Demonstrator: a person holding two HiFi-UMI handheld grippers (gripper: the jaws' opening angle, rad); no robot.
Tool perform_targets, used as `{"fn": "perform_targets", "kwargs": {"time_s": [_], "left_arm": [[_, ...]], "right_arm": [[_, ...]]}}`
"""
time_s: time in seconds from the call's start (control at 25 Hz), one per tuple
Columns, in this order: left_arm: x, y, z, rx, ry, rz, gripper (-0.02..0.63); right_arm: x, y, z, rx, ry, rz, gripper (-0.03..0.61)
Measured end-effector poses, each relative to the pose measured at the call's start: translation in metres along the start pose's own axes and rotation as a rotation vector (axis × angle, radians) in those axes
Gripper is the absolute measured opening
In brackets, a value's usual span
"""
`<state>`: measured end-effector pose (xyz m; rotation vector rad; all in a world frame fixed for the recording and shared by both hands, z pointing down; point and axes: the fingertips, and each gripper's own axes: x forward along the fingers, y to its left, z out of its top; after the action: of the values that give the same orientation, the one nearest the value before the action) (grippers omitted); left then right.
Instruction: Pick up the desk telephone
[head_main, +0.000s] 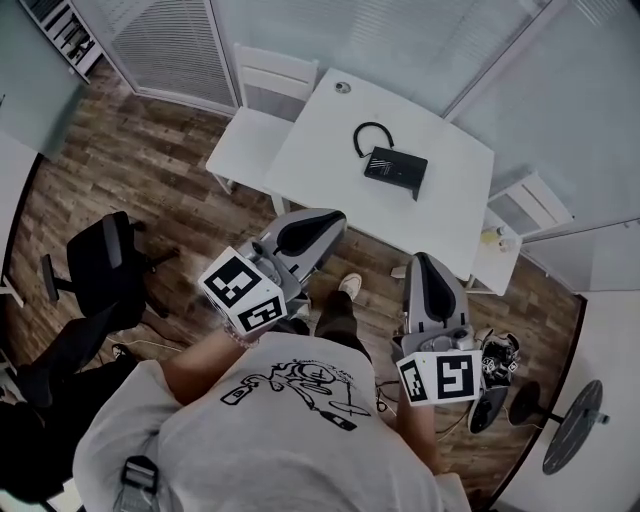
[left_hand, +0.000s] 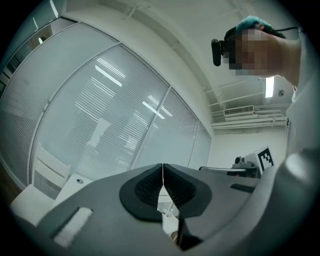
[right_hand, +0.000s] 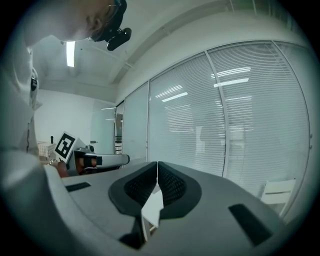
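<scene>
Jaws of both grippers are pressed together, with nothing between them. The person holds the left gripper (head_main: 332, 217) and the right gripper (head_main: 417, 259) out in front of the chest, side by side and about level, both pointing toward the white table (head_main: 320, 170). The desk telephone (head_main: 396, 168), black with a curled cord, lies on this table, well apart from both grippers. In the head view a white chair (head_main: 258, 130) stands at the table's left edge. A black office chair (head_main: 100, 270) stands further left on the wooden floor (head_main: 150, 160). Behind the table are walls with blinds (head_main: 400, 40).
</scene>
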<state>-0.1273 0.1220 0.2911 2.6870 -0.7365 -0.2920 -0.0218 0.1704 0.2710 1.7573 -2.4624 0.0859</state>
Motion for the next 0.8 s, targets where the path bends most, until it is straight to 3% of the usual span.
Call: {"fn": "perform_targets", "kwargs": {"time_s": [0.36, 0.8], "left_arm": [[0.06, 0.023, -0.002, 0.017, 0.022, -0.009, 0.006], [0.198, 0.062, -0.001, 0.007, 0.036, 0.006, 0.006]], "right_arm": [[0.031, -0.057, -0.005, 0.031, -0.022, -0.027, 0.006], [0.094, -0.186, 0.001, 0.046, -0.01, -0.02, 0.006]]}}
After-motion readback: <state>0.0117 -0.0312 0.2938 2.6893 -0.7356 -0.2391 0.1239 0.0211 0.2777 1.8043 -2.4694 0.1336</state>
